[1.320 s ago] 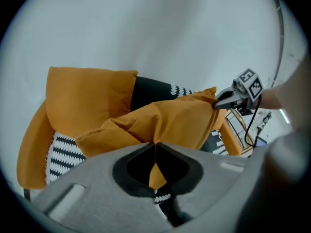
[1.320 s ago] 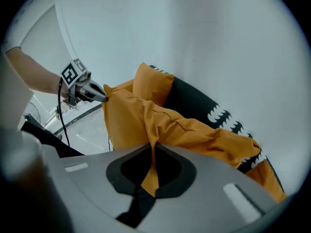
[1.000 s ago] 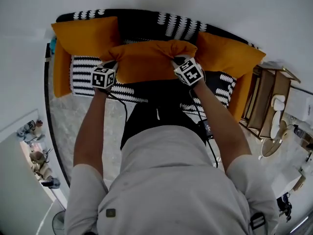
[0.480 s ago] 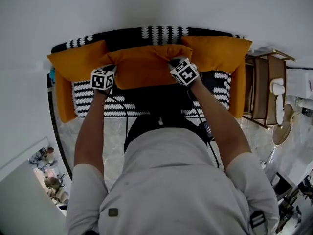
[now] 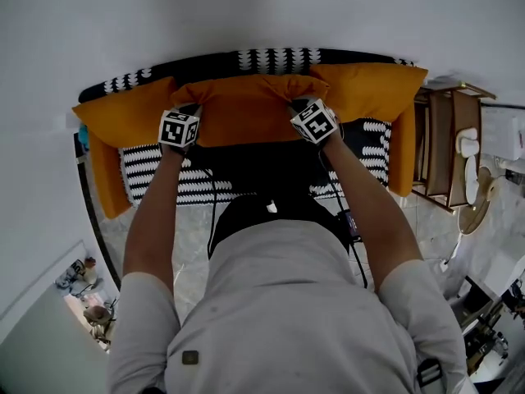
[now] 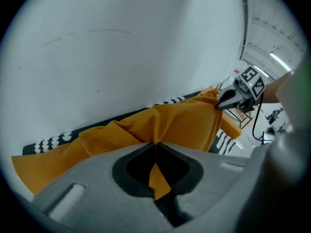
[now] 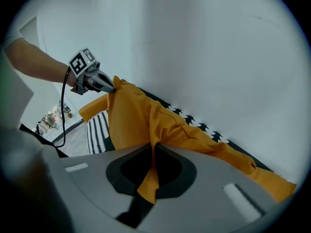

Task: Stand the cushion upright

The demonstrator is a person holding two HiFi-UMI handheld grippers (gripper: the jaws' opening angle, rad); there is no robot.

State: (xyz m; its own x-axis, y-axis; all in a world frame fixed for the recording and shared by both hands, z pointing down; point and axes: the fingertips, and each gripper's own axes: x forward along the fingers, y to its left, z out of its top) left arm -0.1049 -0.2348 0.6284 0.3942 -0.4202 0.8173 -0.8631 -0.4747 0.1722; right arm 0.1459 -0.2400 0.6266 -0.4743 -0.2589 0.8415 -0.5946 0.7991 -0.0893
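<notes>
A sofa (image 5: 197, 189) with a black-and-white patterned cover is seen against a white wall (image 5: 246, 15), and a wooden side table (image 5: 435, 150) is set just beside its right end. Two orange side cushions (image 5: 123, 121) (image 5: 373, 89) are propped at the backrest, and the middle spot between them is crowded by their inner edges. The cushion (image 5: 246, 113) is orange, soft and creased, bunched at both top corners. It is held in front of the backrest, between the side cushions. Its left top corner is pinched in the closed left gripper (image 6: 155, 149), its right top corner in the closed right gripper (image 7: 154, 152), with fabric tabs showing between both pairs of jaws.
</notes>
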